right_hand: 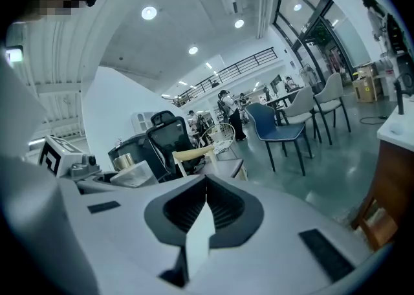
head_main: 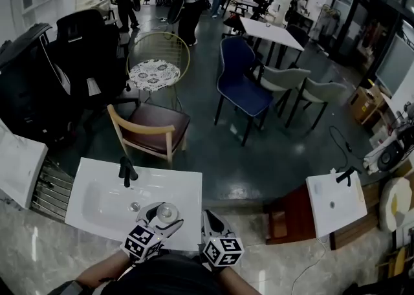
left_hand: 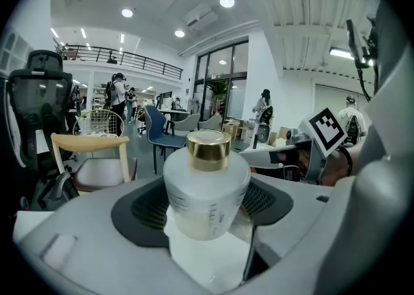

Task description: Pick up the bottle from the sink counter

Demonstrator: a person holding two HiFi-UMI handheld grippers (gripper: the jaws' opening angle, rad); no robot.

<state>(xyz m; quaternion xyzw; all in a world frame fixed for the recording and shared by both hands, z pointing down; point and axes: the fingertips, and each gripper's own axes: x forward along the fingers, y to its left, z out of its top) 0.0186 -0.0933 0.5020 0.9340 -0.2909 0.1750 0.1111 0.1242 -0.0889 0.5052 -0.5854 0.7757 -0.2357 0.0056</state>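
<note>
- Gripping the bottle (head_main: 167, 211) from both sides, the left gripper (head_main: 162, 217) sits low in the head view, over the front rim of the white sink (head_main: 97, 187).
- The black faucet (head_main: 127, 171) stands at 11 o'clock from the bottle, on the sink's far edge. This view does not show whether the bottle rests on the sink.
- The right gripper (head_main: 212, 222) sits at 3 o'clock from the left one, just beside it, over the speckled counter (head_main: 272, 268).
- A wooden chair (head_main: 152, 129) stands at 12 o'clock beyond the sink.
- In the left gripper view the frosted bottle is upright with a gold cap (left_hand: 208, 149). The dark ribbed pads (left_hand: 145, 208) press against its body on either side.
- The right gripper's marker cube (left_hand: 326, 129) shows at 2 o'clock from the cap.
- In the right gripper view the jaws are pressed together with nothing between them.
- At 9 o'clock from those jaws, the capped bottle sits in the left gripper.
</note>
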